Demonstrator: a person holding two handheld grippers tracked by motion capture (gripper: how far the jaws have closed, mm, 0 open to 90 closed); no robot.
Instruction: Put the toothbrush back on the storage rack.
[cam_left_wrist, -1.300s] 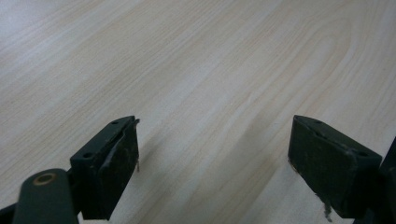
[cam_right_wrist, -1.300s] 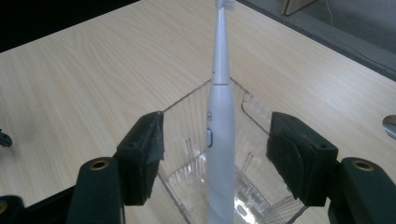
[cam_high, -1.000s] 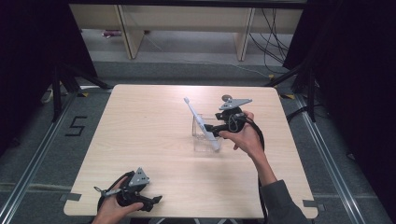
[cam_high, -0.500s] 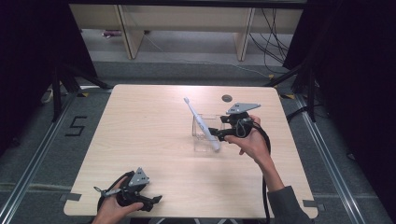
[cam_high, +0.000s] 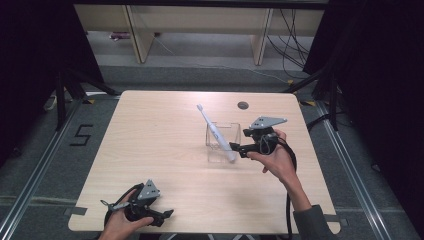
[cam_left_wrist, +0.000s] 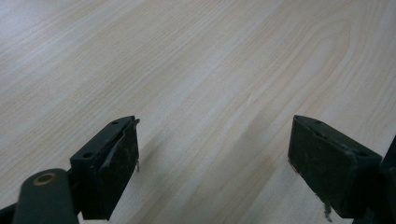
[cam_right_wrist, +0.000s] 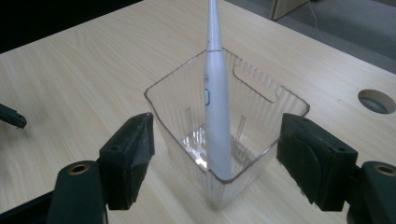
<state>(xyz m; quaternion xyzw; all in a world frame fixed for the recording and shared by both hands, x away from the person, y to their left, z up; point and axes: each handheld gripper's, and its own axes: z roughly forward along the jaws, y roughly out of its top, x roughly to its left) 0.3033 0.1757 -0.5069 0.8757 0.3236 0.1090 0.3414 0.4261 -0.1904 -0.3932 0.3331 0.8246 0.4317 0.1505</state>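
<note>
The electric toothbrush (cam_right_wrist: 216, 116) stood in the clear plastic container (cam_right_wrist: 261, 93) near the middle of the desk (cam_high: 150, 150), its base at the near corner of the bin and its white body leaning so the head rose well above the rim. Nothing else lay in the container. Judging from that, the placing looked done: the brush rested free of any grip, and what was left seemed only to draw the hand away.

The right tool (cam_right_wrist: 215, 158) sat just beside the container on its near side, its jaws spread wide and having just been opening, with the bin's corner and the brush's base between them but the pads pressing on neither. In the high view that right tool (cam_high: 239, 148) was held level by the person's hand.

The left tool (cam_left_wrist: 212, 163) rested well apart at the desk's near edge, jaws wide apart over bare wood, holding nothing.
</note>
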